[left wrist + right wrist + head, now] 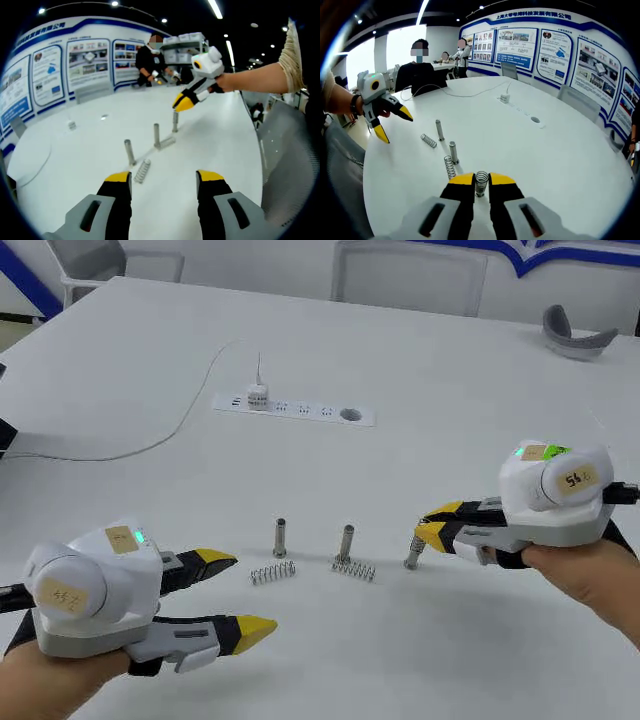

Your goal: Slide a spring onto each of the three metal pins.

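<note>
White counter (pixel 150 390). Power strip (pixel 300 409) mid-counter, white plug (pixel 257 395) in it, cable (pixel 180 420) trailing left. Left pin (pixel 280 537) and middle pin (pixel 346 543) upright, loose spring (pixel 272 573) beside the first, second spring (pixel 354 569) at the other's base. Third pin (pixel 413 555) tilted, further right. Grey curved band (pixel 578 340) far right.

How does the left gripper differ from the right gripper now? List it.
The left gripper is open and empty; the right gripper is shut on a spring. The left gripper hangs short of the left pin; the right gripper holds its spring at the right pin. Both have yellow-tipped jaws.
</note>
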Demonstrator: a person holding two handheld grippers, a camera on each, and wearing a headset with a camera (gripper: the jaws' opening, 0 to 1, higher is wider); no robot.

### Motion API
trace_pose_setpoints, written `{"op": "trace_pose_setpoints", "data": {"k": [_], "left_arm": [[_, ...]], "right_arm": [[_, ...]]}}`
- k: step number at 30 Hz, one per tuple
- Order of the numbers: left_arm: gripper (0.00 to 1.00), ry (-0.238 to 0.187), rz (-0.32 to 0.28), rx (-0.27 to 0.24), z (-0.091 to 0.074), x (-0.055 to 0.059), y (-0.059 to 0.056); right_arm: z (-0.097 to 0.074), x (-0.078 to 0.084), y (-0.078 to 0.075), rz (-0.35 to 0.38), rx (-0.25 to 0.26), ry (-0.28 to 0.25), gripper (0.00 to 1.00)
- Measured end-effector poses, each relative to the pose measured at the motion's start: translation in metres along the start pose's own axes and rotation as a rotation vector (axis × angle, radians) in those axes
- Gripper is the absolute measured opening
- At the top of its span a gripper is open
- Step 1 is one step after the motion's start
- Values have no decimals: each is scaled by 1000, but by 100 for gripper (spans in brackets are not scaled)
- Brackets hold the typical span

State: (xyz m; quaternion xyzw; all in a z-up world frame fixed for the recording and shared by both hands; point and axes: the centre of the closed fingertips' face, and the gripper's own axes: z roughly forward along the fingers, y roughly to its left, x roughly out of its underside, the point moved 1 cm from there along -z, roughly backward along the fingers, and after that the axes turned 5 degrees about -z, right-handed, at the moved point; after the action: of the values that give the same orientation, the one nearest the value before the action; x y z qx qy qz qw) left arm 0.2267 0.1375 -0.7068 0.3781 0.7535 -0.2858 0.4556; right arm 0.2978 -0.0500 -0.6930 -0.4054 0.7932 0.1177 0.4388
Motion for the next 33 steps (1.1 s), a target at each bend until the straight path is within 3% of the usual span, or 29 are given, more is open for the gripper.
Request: {"op": "trace_pose_setpoints", "data": {"k": [20,33], "left_arm": [[52,-1,-4,0,2,1,0],[53,0,-3,1,2,1,-1]], "right_arm": [[13,20,2,17,12,47,12],[14,22,4,17,10,55,14]]}}
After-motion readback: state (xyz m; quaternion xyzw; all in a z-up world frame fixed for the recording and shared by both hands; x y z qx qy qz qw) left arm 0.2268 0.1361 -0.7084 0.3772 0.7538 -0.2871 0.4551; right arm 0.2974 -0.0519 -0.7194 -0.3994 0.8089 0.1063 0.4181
